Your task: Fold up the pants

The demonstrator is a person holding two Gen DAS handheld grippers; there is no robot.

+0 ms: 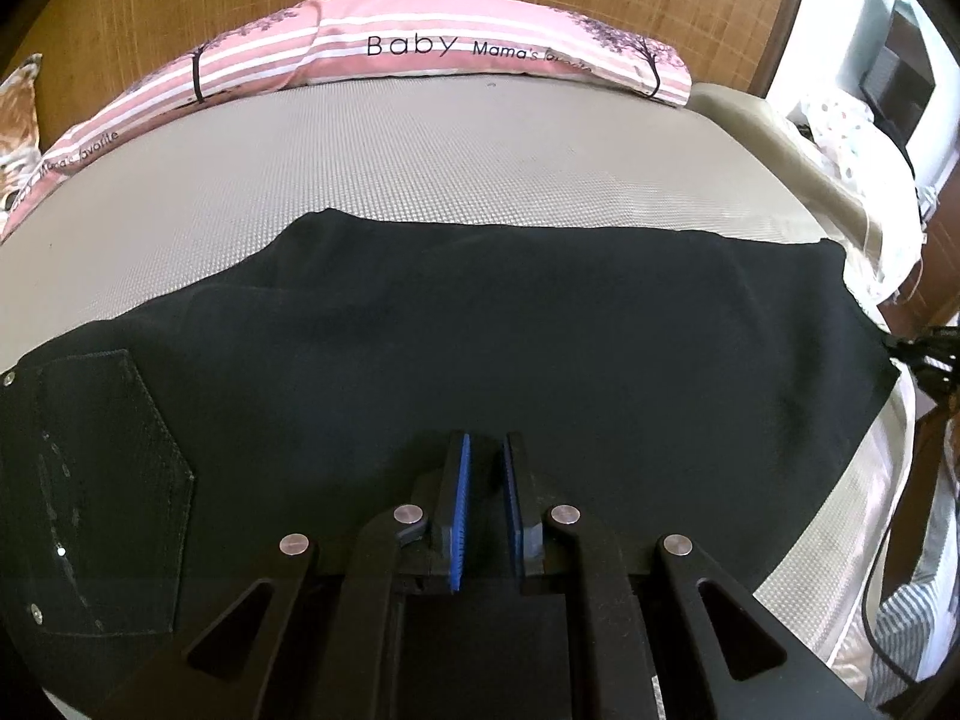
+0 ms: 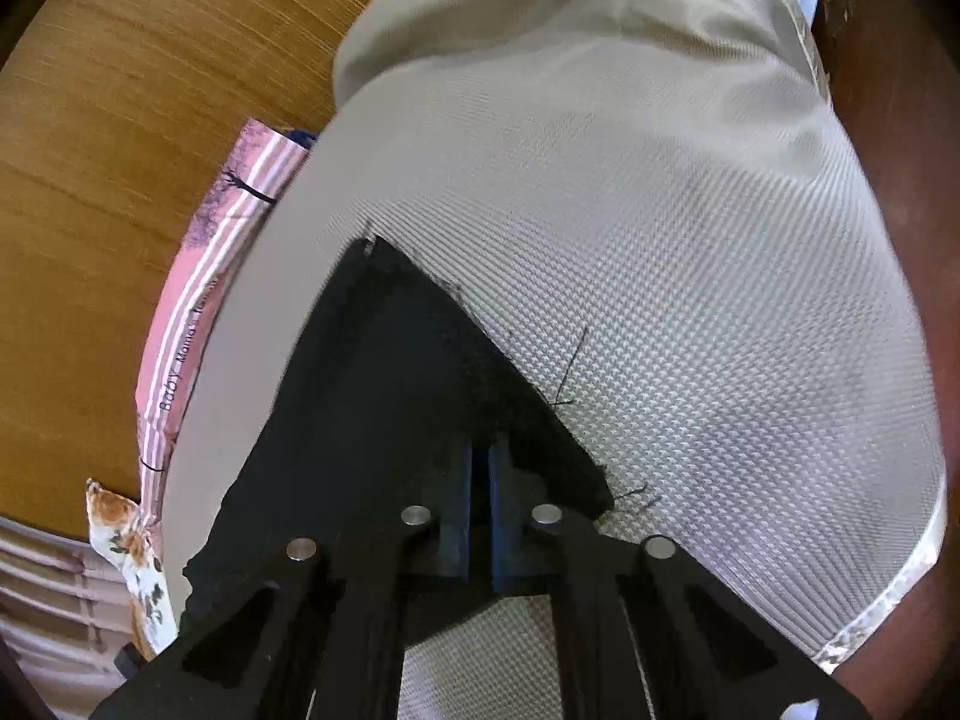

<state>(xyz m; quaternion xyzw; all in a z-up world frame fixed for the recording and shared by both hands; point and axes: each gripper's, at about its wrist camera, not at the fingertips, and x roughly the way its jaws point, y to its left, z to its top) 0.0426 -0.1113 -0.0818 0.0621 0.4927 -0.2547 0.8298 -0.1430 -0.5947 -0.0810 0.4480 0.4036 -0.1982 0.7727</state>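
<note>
Both grippers' jaws clench the black pants: left mid-edge, right at the frayed hem.

Black pants flat on bed, back pocket up, frayed hem.

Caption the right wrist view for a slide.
Right tool shut on frayed hem of black pants on the textured mattress.

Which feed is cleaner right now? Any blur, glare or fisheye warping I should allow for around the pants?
Left wrist view: sharp, the pants dark but the pocket stitching readable; the pillow bows with the fisheye, and the window side at right is blown out. Right wrist view: softer, blurred across the mattress; the pants there are near-featureless black.
</note>
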